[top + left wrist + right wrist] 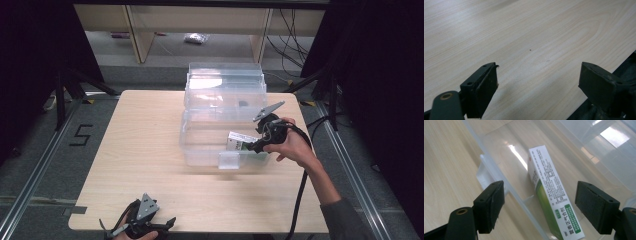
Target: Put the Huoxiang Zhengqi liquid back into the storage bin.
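Now | R gripper (pixel 539 202) jaws apart | box (pixel 551 195) btwn, untouched, in bin (pixel 494 152)

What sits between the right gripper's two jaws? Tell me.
A white-and-green box, lying inside the clear bin, untouched by the open right gripper; seen in the right gripper view.

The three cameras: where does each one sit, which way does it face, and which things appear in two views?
High view: above the person's side, facing forward and down on the wooden table; both hands and both grippers show.
Left gripper view: on the left gripper, facing bare tabletop between open fingers.
Right gripper view: on the right gripper, facing down into the clear plastic box; open fingers on either side of the medicine box.
Shared: high and right gripper views both show the medicine box inside the clear plastic box.
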The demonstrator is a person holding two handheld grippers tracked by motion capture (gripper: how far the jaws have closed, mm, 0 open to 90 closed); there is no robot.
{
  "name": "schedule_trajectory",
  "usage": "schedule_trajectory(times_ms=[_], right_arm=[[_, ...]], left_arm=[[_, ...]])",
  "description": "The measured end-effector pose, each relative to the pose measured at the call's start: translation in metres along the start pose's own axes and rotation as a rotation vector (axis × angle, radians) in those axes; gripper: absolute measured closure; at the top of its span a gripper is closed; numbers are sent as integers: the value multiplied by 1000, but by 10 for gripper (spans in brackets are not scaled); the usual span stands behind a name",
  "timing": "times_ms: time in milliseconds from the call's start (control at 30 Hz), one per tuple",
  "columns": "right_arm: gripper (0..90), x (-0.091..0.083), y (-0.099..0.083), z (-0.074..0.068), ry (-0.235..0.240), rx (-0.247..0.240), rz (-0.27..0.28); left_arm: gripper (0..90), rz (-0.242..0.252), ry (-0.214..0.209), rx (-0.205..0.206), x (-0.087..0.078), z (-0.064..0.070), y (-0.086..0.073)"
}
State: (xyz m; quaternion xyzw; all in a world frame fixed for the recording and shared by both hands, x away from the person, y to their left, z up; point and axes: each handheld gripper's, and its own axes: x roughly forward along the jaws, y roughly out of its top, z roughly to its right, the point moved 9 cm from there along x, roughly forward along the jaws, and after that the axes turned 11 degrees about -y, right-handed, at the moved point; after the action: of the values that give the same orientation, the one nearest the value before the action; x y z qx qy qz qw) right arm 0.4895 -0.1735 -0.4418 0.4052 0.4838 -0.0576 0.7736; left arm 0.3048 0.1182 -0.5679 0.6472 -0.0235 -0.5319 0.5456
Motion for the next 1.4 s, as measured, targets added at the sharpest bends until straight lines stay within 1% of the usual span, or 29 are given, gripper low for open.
schedule_trajectory(times_ms=[33, 133, 300, 333, 367, 400, 500, 533, 600, 633, 667, 700, 767, 800, 833, 867, 900, 933, 967, 1067, 1100, 1133, 1167, 1200, 1233, 1267, 1333, 1367, 1400], right_arm=[[246, -1, 0, -1, 9, 6, 1], [244, -1, -1, -1, -4, -2, 13], [243, -5, -6, -5, 2, 20, 10], [242, -6, -7, -6, 4, 27, 6], [241, -6, -8, -7, -2, 13, 31], [240, -8, -10, -11, 13, 40, 20], [238, -9, -13, -13, 12, 19, 28], [238, -8, -13, -13, 15, 7, 50], [236, -11, -17, -15, 9, 35, 35], [236, -10, -17, -17, 14, 35, 52], [234, -11, -19, -16, 21, 11, 46], [234, -11, -23, -20, 10, 44, 46], [233, -11, -24, -20, 11, 31, 44], [234, -11, -26, -21, 21, 11, 58], [234, -10, -29, -23, 11, 10, 81], [233, -10, -31, -25, 24, 8, 72], [233, -9, -33, -25, 19, -1, 81], [233, -9, -35, -28, 27, 24, 73], [233, -7, -35, -29, 29, 22, 91], [232, -5, -40, -32, 34, 36, 88], [231, -5, -41, -32, 48, 19, 87], [231, -3, -41, -33, 37, 32, 96], [230, -3, -43, -33, 43, 24, 90], [230, -3, -44, -35, 46, 43, 93], [230, -3, -46, -35, 48, 37, 85], [230, -2, -47, -36, 38, 52, 91], [230, -3, -48, -36, 41, 41, 89], [226, -3, -48, -40, 53, 44, 109], [226, -3, -48, -40, 53, 44, 109]], left_arm=[[148, -1, -2, 1, 0, 0, 0], [148, -1, -2, 2, 0, 0, 0], [148, 1, 1, -1, 0, 0, 0], [148, -15, 1, 12, -1, -1, -1], [148, -20, -2, 18, -1, -1, -1], [148, -19, -2, 17, -1, -1, -1], [148, -16, -2, 15, -1, -1, -1], [148, -14, 0, 12, 0, -1, -1], [148, -17, -3, 16, -1, -1, -1], [148, -13, -3, 14, 0, -1, -1], [148, -15, -2, 13, 0, -1, -1], [148, -14, -1, 12, -1, -1, -1], [148, -13, 1, 10, 0, -1, -1], [148, -11, -2, 9, 0, -1, -1], [148, -10, 1, 7, 0, -1, 0], [148, -11, 0, 9, 0, -1, -1], [148, -12, 1, 10, 0, -1, -1], [148, -10, 2, 8, 0, -1, -1], [148, -11, 3, 9, 0, -1, -1], [148, -14, 2, 12, 0, -1, -1], [148, -14, 2, 12, 0, -1, -1], [148, -11, 3, 10, 0, -1, -1], [148, -11, 3, 10, 0, -1, -1], [148, -11, 3, 10, 0, -1, -1], [148, -13, 1, 12, 0, -1, -1], [148, -14, 0, 13, 0, -1, -1], [148, -13, 1, 13, -1, -1, -1], [148, -17, 0, 16, -1, -1, -1], [148, -16, 0, 15, -1, -1, -1]])
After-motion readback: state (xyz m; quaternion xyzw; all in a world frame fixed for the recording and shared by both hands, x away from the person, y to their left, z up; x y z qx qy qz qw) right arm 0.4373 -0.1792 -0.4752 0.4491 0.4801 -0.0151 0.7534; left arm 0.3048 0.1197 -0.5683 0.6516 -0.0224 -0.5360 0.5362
